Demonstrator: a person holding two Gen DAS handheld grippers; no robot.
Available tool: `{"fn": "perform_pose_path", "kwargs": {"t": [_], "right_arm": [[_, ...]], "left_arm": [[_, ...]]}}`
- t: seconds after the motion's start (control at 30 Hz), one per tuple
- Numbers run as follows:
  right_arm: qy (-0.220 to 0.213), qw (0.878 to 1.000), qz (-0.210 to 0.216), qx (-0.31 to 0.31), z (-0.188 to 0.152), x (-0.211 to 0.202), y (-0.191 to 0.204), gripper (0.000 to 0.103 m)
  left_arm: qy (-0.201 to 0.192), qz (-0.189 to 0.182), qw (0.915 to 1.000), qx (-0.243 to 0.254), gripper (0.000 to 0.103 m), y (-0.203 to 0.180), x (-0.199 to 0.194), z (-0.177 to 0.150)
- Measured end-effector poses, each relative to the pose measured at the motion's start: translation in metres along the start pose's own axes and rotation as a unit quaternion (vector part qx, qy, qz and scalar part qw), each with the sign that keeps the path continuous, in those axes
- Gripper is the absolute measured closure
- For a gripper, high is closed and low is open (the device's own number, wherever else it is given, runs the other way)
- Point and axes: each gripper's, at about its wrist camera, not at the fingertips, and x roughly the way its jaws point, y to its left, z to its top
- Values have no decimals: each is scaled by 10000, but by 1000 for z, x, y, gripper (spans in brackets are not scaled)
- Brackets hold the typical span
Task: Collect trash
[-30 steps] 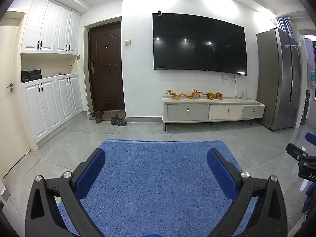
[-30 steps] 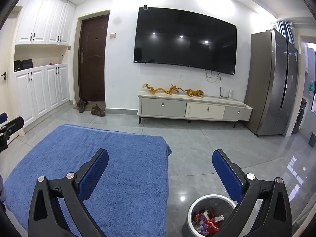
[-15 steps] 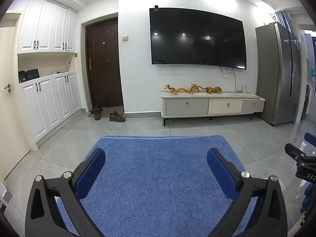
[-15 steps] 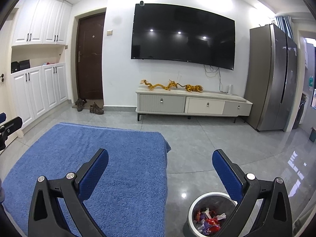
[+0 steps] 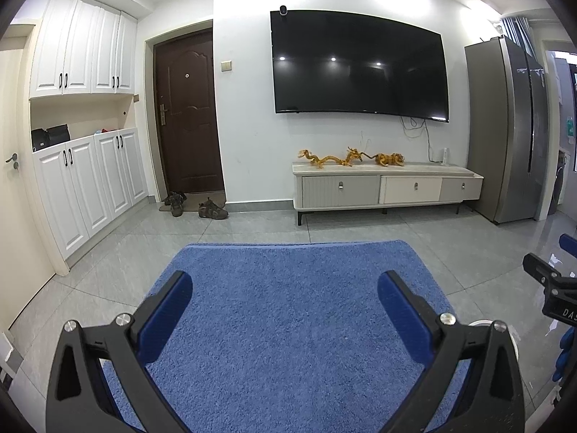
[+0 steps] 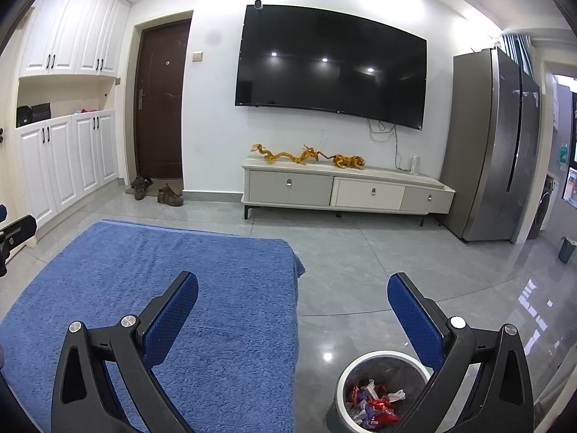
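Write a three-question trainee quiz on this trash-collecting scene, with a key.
1. True or false: the right gripper holds a wrapper.
2. Where do the wrappers lie? A) on the blue cloth B) inside the bin C) on the TV cabinet
3. Fill in: in the right wrist view, the bin stands on the floor to the ___ of the cloth.

Key: 1 false, both it and the left gripper are open and empty; 2 B; 3 right.
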Motion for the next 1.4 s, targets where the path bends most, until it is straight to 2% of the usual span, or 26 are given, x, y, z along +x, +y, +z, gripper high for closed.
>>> {"fn": "perform_pose_path", "kwargs": {"t": [0.23,1.4], "right_arm": [[-4,9998,-204,-8,1,-2,-3,0],[62,9995,-302,-91,-2,-10,8,0]], "left_arm": [[87,-49,9999,14,0,0,0,-3],[132,-140,9998,-38,0,11,-4,-13]]}}
